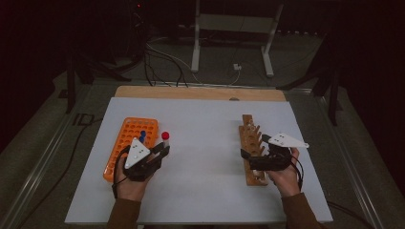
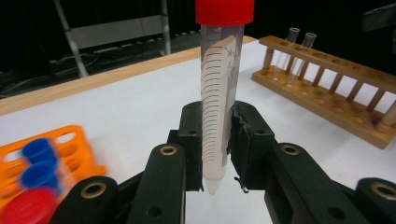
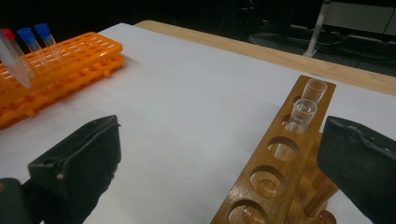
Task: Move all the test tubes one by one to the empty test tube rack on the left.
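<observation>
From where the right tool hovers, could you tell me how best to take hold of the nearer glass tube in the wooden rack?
Grip the nearer glass tube by the part standing above the wooden rack, coming from above, one jaw on each side. It stands upright, and the rack hides its lower half.

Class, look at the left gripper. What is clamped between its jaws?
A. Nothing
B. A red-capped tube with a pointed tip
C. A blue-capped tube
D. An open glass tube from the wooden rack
B: the left gripper has its jaws shut on the red-capped tube, held upright, pointed tip down.
</observation>
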A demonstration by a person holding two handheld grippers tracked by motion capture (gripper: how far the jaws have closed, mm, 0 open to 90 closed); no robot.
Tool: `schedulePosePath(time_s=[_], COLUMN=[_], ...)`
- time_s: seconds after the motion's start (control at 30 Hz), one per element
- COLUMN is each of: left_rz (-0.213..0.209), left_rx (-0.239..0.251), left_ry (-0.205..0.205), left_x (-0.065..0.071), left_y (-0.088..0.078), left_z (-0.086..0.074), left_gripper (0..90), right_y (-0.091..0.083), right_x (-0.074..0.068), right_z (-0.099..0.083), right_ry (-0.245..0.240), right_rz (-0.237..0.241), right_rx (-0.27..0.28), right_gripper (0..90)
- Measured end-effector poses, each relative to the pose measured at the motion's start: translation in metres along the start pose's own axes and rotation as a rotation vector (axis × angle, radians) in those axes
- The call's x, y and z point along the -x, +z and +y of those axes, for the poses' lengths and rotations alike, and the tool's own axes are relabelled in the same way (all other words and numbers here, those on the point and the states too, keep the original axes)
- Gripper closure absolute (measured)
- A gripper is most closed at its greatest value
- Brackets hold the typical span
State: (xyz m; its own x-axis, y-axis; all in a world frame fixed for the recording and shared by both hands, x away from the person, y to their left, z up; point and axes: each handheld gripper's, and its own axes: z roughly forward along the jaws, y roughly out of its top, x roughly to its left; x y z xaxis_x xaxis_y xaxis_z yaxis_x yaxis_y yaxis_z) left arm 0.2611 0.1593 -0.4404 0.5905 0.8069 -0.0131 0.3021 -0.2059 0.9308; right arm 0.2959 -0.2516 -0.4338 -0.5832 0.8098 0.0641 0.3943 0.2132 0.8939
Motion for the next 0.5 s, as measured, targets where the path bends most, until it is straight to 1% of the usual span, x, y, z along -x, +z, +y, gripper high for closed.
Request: schedulePosePath(time_s=[0.2,0.5], left_rz=[0.032,0.075], left_rx=[0.003,-0.016], left_ry=[-0.018,-0.009], left_x=[-0.013,-0.023], left_y=[-0.015,-0.026], left_z=[-0.007,-0.019], left_gripper=[75.3,75.2], right_y=[-0.001,-0.002], right_x=[0.0,0.001], right_z=[0.0,0.0], right_ry=[0.002,0.005], right_rz=[-0.002,-0.005], right_rx=[0.004,0.004], right_gripper=[0.3,0.3])
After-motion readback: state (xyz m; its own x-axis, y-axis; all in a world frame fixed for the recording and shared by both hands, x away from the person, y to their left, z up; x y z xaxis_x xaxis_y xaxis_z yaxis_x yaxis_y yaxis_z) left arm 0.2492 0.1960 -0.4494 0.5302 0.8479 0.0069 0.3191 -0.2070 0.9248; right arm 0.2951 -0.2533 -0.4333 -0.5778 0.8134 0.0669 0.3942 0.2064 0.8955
